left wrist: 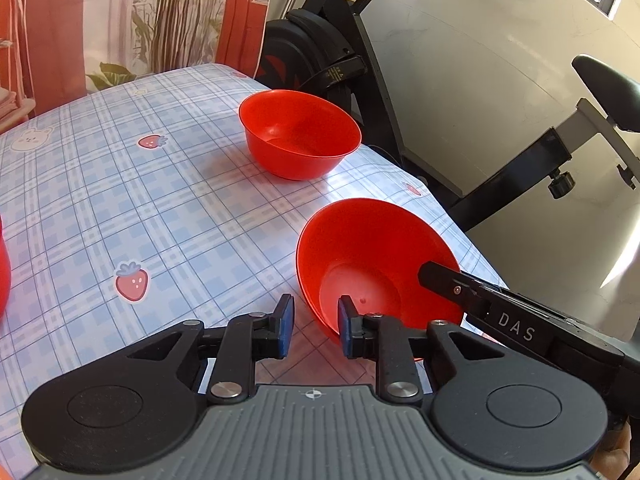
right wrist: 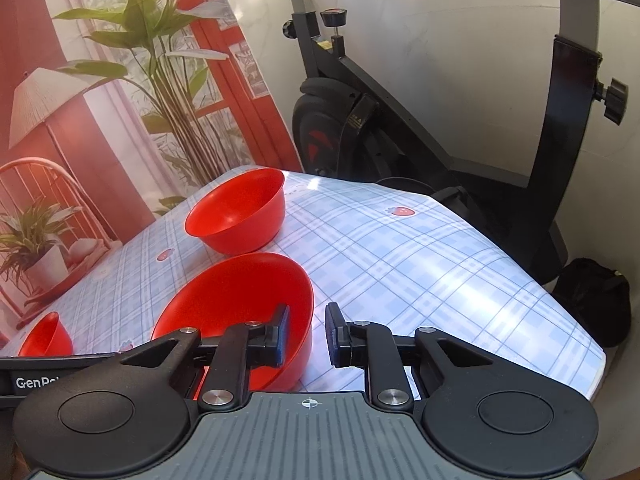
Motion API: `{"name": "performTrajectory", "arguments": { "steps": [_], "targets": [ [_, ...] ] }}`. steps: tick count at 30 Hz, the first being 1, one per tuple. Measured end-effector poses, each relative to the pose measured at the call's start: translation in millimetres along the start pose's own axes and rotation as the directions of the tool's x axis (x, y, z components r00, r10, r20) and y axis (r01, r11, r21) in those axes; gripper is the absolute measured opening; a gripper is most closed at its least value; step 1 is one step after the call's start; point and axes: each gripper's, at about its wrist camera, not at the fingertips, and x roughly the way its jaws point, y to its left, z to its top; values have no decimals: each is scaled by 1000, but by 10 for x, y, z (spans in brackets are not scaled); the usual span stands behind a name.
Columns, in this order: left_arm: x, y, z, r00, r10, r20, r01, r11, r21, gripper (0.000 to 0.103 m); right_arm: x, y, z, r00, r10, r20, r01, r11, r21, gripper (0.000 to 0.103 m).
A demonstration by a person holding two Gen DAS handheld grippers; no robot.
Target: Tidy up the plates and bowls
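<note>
Left wrist view: near bowl [left wrist: 372, 264] sits at about 1 o'clock from the left gripper [left wrist: 316, 326], tilted, mouth facing the camera. Jaws spread; the bowl's near rim passes through the gap, right finger [left wrist: 346, 326] inside the bowl, left finger outside, and I can't tell if either pad touches it. Right gripper's finger [left wrist: 444, 280] hooks over the bowl's rim at 3 o'clock. Far bowl [left wrist: 300, 134] stands upright at 12 o'clock, well apart, on the tablecloth [left wrist: 120, 200].

Right wrist view: same near bowl [right wrist: 240, 300] at 10 o'clock of the right gripper [right wrist: 308, 334]. Jaws spread, rim between them, left finger [right wrist: 282, 334] inside the bowl; contact unclear. Far bowl [right wrist: 240, 210] at 11 o'clock. Third bowl [right wrist: 46, 336] at 9 o'clock, partly hidden.
</note>
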Motion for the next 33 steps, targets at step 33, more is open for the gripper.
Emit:
{"name": "performTrajectory", "arguments": {
  "steps": [33],
  "targets": [
    [-1178,988,64,978,193,76,-181,973,-140,18,33,1509,208,965,253,-75,-262,950,-170,9]
  ]
}}
